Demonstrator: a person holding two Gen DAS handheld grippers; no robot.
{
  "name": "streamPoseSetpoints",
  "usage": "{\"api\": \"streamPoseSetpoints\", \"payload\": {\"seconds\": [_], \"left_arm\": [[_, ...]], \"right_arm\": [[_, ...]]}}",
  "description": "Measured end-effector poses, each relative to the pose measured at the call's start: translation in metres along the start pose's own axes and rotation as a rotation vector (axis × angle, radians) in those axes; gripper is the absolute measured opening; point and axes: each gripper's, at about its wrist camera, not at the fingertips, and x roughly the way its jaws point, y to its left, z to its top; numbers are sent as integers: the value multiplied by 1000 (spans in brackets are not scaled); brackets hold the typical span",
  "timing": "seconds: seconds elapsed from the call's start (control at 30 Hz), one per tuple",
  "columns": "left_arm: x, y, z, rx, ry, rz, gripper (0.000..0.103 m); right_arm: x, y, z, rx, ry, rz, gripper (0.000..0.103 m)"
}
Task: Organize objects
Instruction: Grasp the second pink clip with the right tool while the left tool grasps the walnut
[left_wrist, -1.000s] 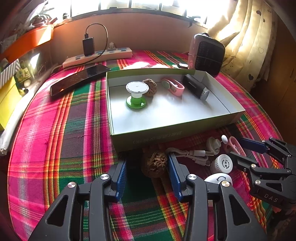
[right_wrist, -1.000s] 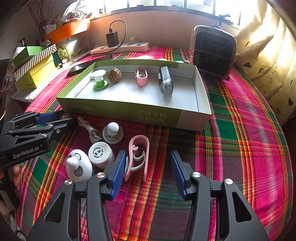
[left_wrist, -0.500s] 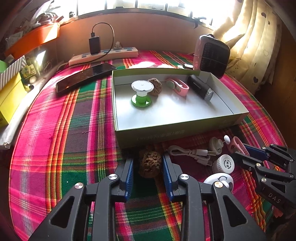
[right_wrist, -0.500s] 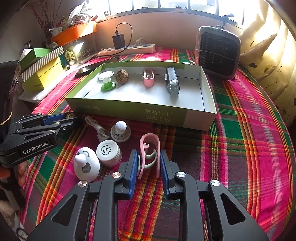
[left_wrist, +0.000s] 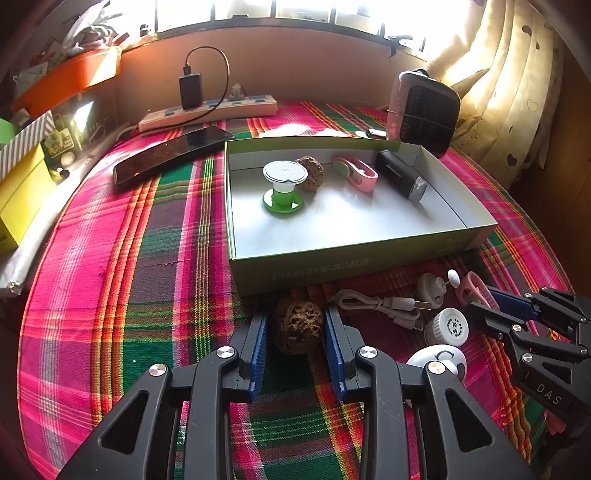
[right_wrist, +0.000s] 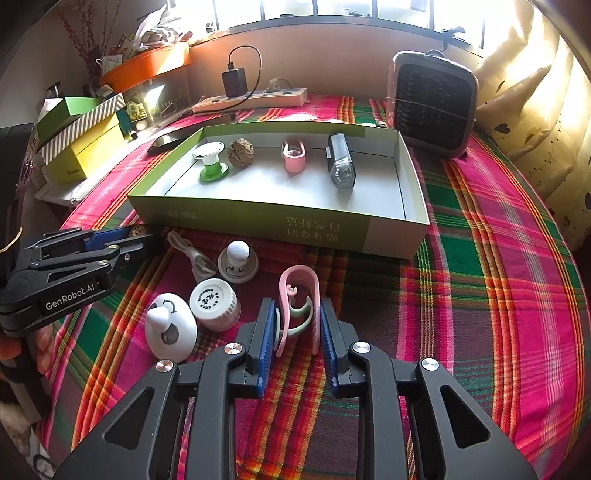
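A shallow green-and-white box (left_wrist: 347, 266) (right_wrist: 258, 218) holds a green-and-white spool (left_wrist: 283, 184), a walnut (left_wrist: 311, 172), a pink clip (left_wrist: 356, 174) and a black bike light (left_wrist: 400, 176). My left gripper (left_wrist: 295, 325) is shut on a brown walnut (left_wrist: 297, 325) on the cloth just in front of the box. My right gripper (right_wrist: 297, 325) is shut on a pink clip (right_wrist: 299, 295) lying on the cloth. Each gripper shows in the other's view: the right one (left_wrist: 517, 317) and the left one (right_wrist: 92, 247).
Between the grippers lie a white cable (right_wrist: 192, 254), a white knob on a round base (right_wrist: 238, 260), a white bottle cap (right_wrist: 213, 301) and a white egg-shaped gadget (right_wrist: 170, 328). Behind the box are a phone (left_wrist: 170, 151), a power strip (left_wrist: 210, 110) and a small heater (right_wrist: 432, 103). Coloured boxes (right_wrist: 81, 144) stand at the left.
Both grippers closed from open: the left onto the walnut, the right onto the pink clip. Both views now sit slightly higher than half a second ago.
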Motion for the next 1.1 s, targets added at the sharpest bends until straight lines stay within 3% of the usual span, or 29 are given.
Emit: {"api": "streamPoseSetpoints", "payload": {"seconds": [0.67, 1.1], "left_arm": [[-5, 2, -4, -7, 0, 12, 27], [-23, 2, 4, -18, -32, -29, 27]], "right_arm": [[-3, -1, 0, 14, -11, 10, 24], [-19, -7, 11, 38, -49, 22, 24]]}}
